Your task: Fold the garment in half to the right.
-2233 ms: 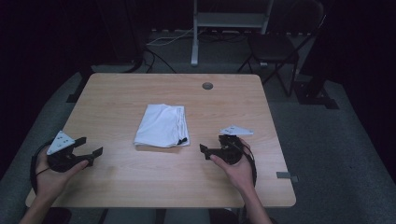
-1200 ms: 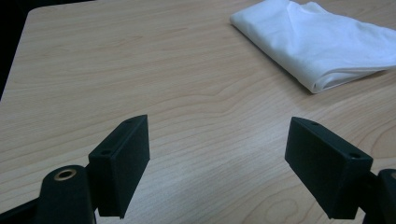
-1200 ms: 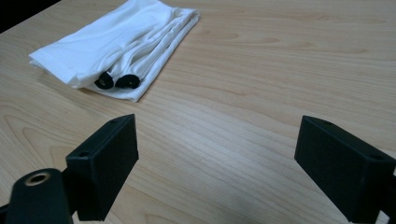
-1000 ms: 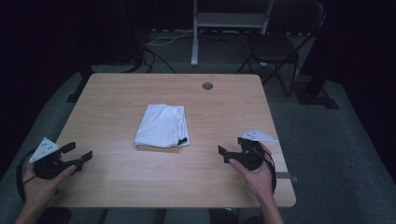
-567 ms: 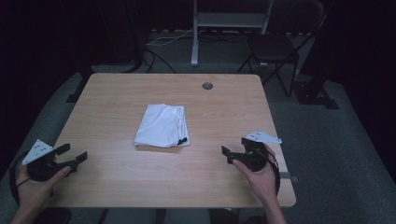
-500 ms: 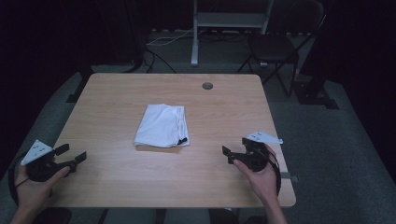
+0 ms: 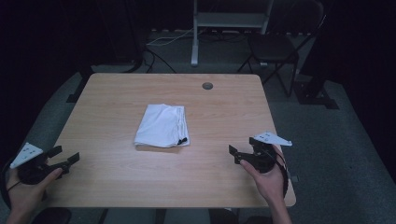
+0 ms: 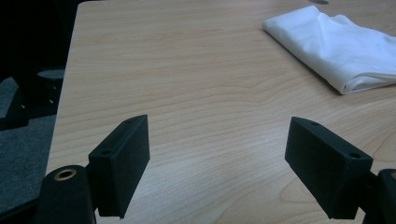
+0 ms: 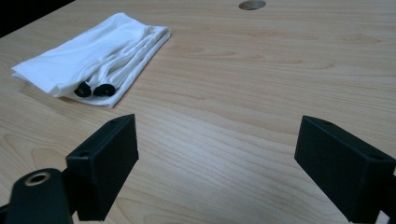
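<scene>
Folded cloth (image 7: 162, 125): soft, light, limp; pinch at layered edge; left gripper (image 7: 65, 156), right gripper (image 7: 235, 154): jaws apart, empty.

A light brown wooden table (image 7: 116, 93) stands on grey carpet floor (image 7: 345, 140). A dark folding chair (image 7: 275, 46) waits behind, in a dim room.

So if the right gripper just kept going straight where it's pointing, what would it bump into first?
Probably nothing soon. The right gripper, jaws open, points over bare table. The folded white cloth lies off to its left, out of that line. Depth is hard to judge, but the way looks free.
</scene>
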Demonstrator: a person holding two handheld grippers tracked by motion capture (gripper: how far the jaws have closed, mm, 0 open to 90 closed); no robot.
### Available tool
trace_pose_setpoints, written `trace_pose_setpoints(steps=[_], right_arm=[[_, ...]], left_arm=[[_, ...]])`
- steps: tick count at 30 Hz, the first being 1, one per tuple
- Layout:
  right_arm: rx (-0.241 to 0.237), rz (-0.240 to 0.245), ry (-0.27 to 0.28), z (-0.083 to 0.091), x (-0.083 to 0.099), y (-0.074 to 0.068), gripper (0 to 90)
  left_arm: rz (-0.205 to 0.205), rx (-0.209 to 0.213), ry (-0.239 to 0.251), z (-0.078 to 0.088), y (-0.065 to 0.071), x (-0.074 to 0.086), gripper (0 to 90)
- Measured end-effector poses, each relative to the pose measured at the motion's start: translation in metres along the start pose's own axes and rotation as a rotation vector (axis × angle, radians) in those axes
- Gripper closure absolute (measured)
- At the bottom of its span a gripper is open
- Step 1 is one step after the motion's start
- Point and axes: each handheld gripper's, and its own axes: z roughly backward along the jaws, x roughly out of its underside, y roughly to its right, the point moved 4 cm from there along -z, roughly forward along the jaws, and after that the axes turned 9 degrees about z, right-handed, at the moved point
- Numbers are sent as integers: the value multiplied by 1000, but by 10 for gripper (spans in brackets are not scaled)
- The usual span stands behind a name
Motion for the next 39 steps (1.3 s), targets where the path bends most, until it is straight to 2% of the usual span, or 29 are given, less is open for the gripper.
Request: trace_pose_setpoints(steps=[15,19,25,36,39], right_arm=[[41,-17,19,9,10,10,127],[52,-17,20,9,13,11,127],[59,-21,27,9,14,12,127],[88,-24,24,8,19,15,127],[93,-20,20,7,20,15,127]], left_arm=[[34,-22,15,5,-13,8,216],[36,-20,17,4,-13,9,216],[58,-11,23,2,-13,10,216],[44,-23,17,0,-14,13,216],[52,-22,19,-1,-14,14,216]])
